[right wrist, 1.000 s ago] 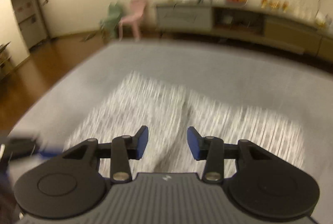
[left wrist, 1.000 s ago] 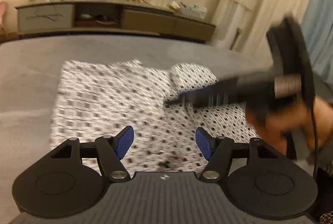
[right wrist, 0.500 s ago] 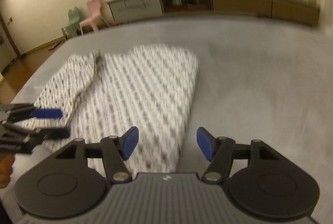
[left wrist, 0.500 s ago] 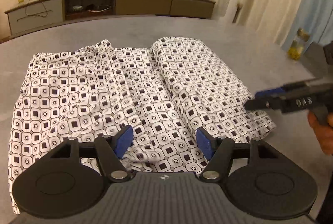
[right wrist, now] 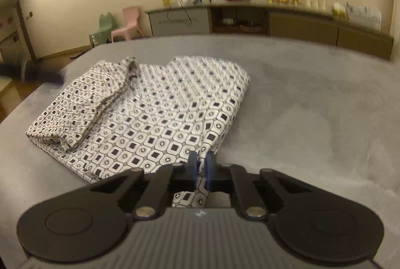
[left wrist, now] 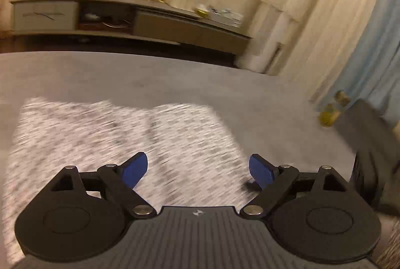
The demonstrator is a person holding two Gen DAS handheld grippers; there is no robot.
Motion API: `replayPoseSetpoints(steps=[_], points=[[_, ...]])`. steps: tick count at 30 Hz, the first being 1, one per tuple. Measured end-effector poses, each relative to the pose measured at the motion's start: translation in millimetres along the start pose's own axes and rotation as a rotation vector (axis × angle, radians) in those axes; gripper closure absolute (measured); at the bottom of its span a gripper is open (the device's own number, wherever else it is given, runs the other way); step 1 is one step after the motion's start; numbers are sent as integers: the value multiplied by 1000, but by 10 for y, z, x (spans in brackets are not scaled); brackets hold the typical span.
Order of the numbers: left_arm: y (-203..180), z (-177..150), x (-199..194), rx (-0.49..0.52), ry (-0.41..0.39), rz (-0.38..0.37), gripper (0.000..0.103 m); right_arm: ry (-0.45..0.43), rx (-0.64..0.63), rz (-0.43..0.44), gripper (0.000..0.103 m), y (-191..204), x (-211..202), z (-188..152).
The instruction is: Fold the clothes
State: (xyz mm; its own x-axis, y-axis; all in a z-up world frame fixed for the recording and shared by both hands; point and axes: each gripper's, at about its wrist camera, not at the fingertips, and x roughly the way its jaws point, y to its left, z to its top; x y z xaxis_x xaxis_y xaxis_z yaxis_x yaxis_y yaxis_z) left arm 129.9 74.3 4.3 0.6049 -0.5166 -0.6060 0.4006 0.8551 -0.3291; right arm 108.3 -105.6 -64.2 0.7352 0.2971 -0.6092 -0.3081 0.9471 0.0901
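Blurring across the left wrist view, the black-and-white geometric-print garment [left wrist: 120,141] loses its pattern to streaks, and its near edge is hidden behind the left gripper [left wrist: 197,172], whose blue-padded jaws are opening wide above the cloth with nothing pinched between them. The right wrist view is sharper: the same garment [right wrist: 155,114] lies flat on the grey fabric-covered surface [right wrist: 312,106], left of centre, its long axis running from the near edge by the camera away toward the long low sideboard [right wrist: 275,21] on the far wall. Its left portion is rumpled into a raised ridge, so what sort of clothing it is cannot be told, though it is possibly a pair of shorts. The right gripper [right wrist: 201,170] has its jaws clenched on the garment's near right corner, a sliver of printed cloth showing between and below the blue pads [right wrist: 192,166]; the hem under the gripper body is cut off from sight. A dark blurred shape at the left edge is too smeared to identify.
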Motion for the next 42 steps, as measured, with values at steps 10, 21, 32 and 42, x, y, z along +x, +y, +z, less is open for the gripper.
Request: replayPoseSetpoints(steps=[10, 21, 32, 42], points=[[-719, 95, 1322, 204, 275, 170, 76, -122, -174, 22, 99, 332, -190, 29], [-565, 420, 941, -69, 130, -23, 97, -212, -59, 34, 99, 61, -376, 319], [176, 308, 290, -299, -81, -78, 97, -304, -178, 77, 100, 376, -450, 714], [1334, -408, 164, -473, -55, 131, 91, 34, -411, 117, 85, 1295, 682, 361]])
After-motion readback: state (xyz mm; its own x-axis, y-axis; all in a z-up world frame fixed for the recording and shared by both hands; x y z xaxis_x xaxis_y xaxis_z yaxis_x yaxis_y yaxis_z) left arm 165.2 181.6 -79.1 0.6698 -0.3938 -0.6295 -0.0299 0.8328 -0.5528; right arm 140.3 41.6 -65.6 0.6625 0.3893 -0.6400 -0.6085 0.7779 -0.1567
